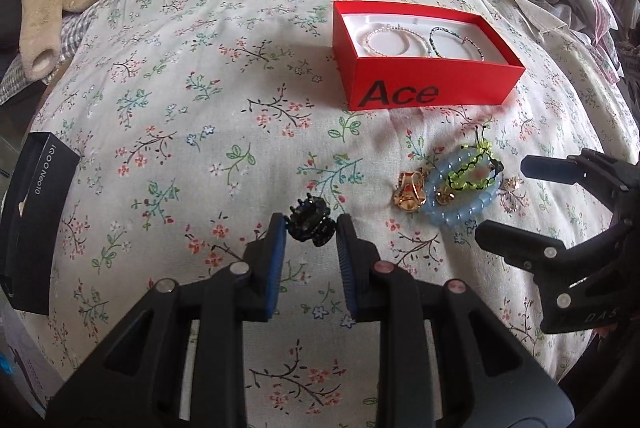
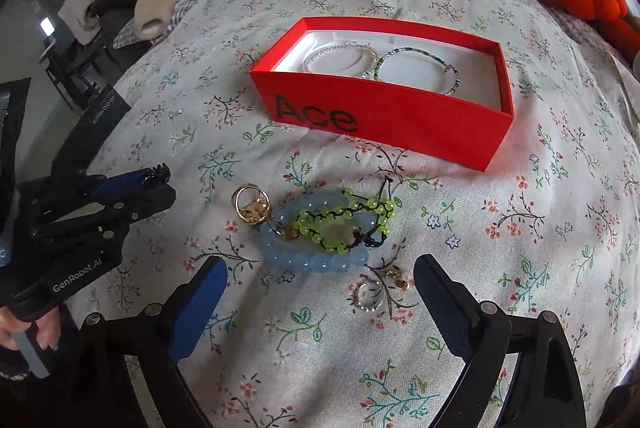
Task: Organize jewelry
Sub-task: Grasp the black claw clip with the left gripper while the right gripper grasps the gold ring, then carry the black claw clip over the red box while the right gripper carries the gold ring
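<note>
On the floral bedspread [image 2: 520, 268], left to right: one black phone box [image 1: 28, 220], one red Ace box [image 2: 384, 124] with three bracelets inside, one loose pile: gold ring [image 2: 251, 205], blue bead bracelet [image 2: 312, 260], green bead bracelet [image 2: 340, 224], silver ring [image 2: 370, 297]. Left gripper [image 1: 311, 230] narrow, pinching one black hair claw [image 1: 310, 228], clear of the pile. Right gripper [image 2: 320, 280] spread wide, nothing gripped, straddling the pile's near edge.
</note>
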The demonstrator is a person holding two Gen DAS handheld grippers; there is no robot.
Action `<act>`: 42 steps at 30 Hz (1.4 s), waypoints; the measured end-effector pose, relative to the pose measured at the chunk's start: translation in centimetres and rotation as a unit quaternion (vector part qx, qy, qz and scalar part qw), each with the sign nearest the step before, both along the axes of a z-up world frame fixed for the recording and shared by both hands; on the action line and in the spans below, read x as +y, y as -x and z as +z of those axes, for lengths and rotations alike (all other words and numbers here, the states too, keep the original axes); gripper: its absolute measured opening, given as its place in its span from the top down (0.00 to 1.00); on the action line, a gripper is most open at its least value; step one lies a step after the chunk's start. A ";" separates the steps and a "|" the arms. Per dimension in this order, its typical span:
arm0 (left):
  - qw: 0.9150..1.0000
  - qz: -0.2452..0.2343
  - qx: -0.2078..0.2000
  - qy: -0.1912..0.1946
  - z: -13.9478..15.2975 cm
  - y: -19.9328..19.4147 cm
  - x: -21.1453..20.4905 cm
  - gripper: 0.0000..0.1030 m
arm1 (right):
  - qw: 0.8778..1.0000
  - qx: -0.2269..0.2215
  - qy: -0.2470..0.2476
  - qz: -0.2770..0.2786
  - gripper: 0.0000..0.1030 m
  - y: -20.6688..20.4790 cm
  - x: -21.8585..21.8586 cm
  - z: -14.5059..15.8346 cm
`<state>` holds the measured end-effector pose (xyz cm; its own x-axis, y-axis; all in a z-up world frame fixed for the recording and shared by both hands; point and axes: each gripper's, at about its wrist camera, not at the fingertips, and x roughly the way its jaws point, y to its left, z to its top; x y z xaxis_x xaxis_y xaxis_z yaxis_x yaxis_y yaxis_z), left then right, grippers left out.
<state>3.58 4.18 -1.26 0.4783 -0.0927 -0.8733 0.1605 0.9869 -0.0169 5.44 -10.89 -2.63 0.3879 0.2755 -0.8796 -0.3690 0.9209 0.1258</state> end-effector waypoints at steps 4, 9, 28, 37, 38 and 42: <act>1.000 0.015 0.010 -0.002 -0.1 0.0 0.9 0.73 | 1.000 0.001 0.000 0.027 0.30 -0.7 2.3 -0.2; 1.000 0.025 0.017 0.002 -0.2 -0.1 2.0 0.73 | 0.999 0.011 -0.009 0.050 0.39 -1.8 4.1 -0.7; 0.999 0.038 0.024 0.013 -0.2 -0.7 3.3 0.73 | 0.996 0.060 -0.058 0.038 0.74 -4.4 4.7 -1.3; 0.999 0.038 0.005 0.029 1.4 -2.2 2.5 0.73 | 0.996 0.034 -0.083 -0.007 0.74 -5.5 1.0 2.1; 0.999 0.037 0.002 0.033 1.6 -2.4 2.3 0.73 | 0.996 0.030 -0.085 -0.014 0.74 -5.7 0.5 2.4; 0.998 0.030 -0.016 0.047 2.9 -3.4 1.3 0.73 | 0.993 0.021 -0.103 -0.046 0.74 -6.4 -1.9 3.6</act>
